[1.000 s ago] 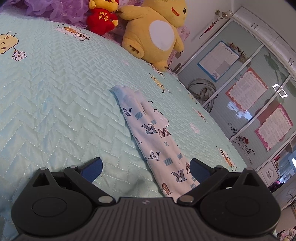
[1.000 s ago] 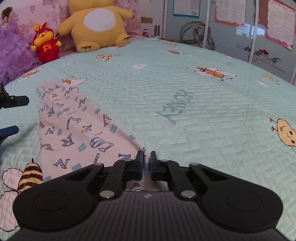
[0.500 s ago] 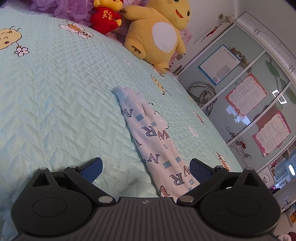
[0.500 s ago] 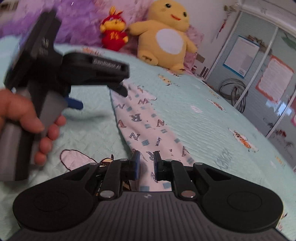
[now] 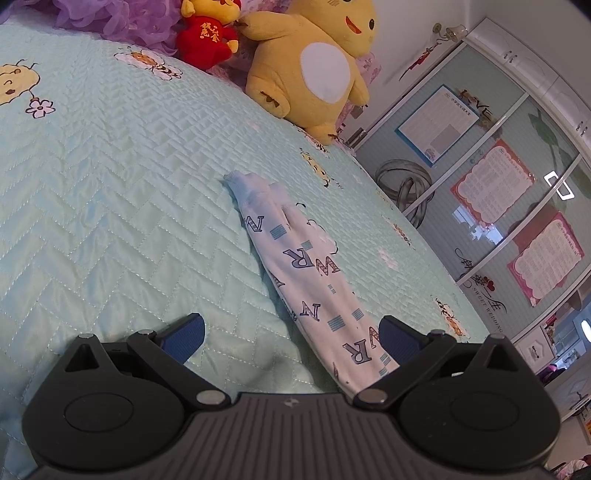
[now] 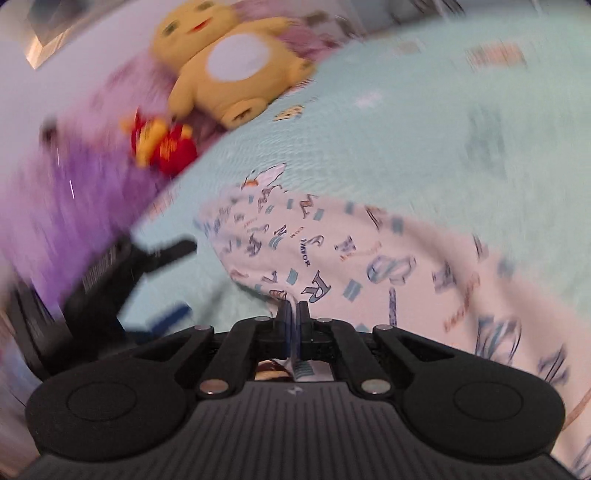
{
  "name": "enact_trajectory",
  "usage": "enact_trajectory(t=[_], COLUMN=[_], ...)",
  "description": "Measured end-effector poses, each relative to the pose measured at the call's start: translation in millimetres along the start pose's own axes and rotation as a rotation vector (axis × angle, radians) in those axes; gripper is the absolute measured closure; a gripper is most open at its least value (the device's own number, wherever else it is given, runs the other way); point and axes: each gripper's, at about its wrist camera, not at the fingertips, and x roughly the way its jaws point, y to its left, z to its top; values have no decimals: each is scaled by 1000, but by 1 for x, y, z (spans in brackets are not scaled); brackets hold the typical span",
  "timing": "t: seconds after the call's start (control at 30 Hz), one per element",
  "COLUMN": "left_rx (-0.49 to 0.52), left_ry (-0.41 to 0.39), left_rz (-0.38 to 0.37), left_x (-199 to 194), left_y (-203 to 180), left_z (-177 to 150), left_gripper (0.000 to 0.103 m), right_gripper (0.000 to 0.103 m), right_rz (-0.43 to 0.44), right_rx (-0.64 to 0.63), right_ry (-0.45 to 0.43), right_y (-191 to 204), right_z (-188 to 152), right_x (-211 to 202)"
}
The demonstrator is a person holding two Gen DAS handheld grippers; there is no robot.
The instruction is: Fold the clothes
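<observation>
A white garment printed with blue letters lies as a long narrow strip on the pale green quilted bedspread. My left gripper hovers open just above the bed, its right pad beside the strip's near end. In the blurred right wrist view the garment spreads wide across the bed, and my right gripper is shut on a raised fold of its edge. The left gripper shows there at the left, dark and blurred.
A big yellow plush toy, a small red plush and purple frilly fabric line the head of the bed. Glass wardrobe doors with posters stand beyond the bed's right edge.
My right gripper has swung round fast, carrying the garment's edge with it, so its view is smeared. The left gripper has crept slightly forward along the strip and stays open.
</observation>
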Motion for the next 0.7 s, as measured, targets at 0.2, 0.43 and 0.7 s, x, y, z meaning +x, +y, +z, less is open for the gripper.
enact_trajectory(t=[0.2,0.43,0.7], left_rx=[10,1,0], left_ry=[6,8,7], left_rz=[3,0,1], left_x=[0,1,1], left_y=[-1,1,1], left_z=[0,2,1], left_gripper=[0,0,0], right_gripper=[102,101,75], right_rz=[45,40,-195], right_rx=[173,192,-346], right_ry=[-9,-20,-78], right_y=[-26,-35,36], right_z=[-4,-8,-19], right_x=[3,8,6])
